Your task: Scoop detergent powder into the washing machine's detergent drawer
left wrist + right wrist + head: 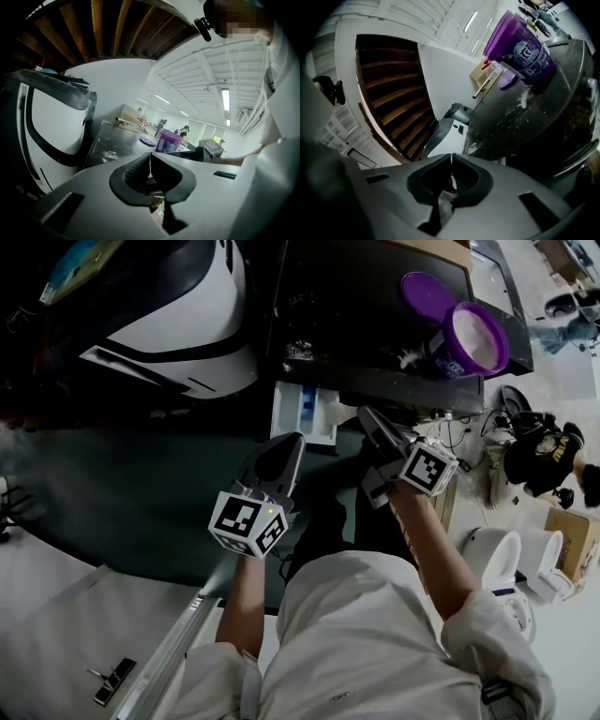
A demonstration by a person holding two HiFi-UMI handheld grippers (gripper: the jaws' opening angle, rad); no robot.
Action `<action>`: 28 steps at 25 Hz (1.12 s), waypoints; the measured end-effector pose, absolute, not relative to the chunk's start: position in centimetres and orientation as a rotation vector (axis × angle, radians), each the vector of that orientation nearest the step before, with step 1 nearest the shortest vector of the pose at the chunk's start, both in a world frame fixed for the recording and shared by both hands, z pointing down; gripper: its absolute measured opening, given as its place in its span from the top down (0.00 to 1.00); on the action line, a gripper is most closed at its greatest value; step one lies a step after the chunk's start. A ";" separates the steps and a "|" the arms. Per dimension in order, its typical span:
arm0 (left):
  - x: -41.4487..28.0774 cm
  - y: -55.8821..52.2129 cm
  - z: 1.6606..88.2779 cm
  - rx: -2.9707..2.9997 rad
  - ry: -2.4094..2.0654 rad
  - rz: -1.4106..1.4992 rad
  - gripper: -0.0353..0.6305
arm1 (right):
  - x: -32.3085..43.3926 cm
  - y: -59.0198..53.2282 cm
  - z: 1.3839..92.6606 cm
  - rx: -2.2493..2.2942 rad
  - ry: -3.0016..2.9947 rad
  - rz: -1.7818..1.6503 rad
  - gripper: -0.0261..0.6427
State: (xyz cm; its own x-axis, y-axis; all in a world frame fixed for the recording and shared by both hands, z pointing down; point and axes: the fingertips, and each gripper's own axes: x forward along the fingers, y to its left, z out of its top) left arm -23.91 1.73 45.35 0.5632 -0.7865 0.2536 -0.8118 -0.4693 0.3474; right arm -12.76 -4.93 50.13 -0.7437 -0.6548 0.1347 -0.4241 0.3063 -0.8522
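Jaws meeting on left gripper (292, 442) and right gripper (367, 416) alike, gripping nothing; no scoop made out. Pointing toward 12 o'clock, with detergent drawer (281, 418) standing pulled out just ahead of left gripper. Sitting at 2 o'clock from right gripper, on washing machine top (356, 296): open detergent tub (448, 348), lid (424, 289) beside it, spilled powder (409, 359) near. Judging next: parting right jaws, rising over front edge, nearing tub without knocking it. Finding open room at 6 o'clock; crowding at 10 o'clock by white appliance (178, 306).
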 end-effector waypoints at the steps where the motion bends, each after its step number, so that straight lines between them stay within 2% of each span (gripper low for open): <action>1: -23.9 1.8 45.6 2.368 -1.290 0.083 0.91 | -12.8 -5.0 50.5 -0.993 2.345 -1.402 0.95; 18: -24.5 1.2 49.5 2.300 -1.297 0.104 0.91 | -14.4 -6.1 57.6 -1.081 2.554 -1.301 0.95; 28: -25.3 0.5 50.4 2.280 -1.314 0.115 0.91 | -15.8 -6.8 59.1 -1.131 2.814 -1.074 0.95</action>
State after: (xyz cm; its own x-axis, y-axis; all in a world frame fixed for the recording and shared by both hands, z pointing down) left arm -25.28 0.46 50.40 0.5300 -0.7879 0.3135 -0.8304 -0.4074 0.3801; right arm -15.76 -6.83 59.11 -0.7502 -0.5889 0.3008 -0.6396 0.5307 -0.5561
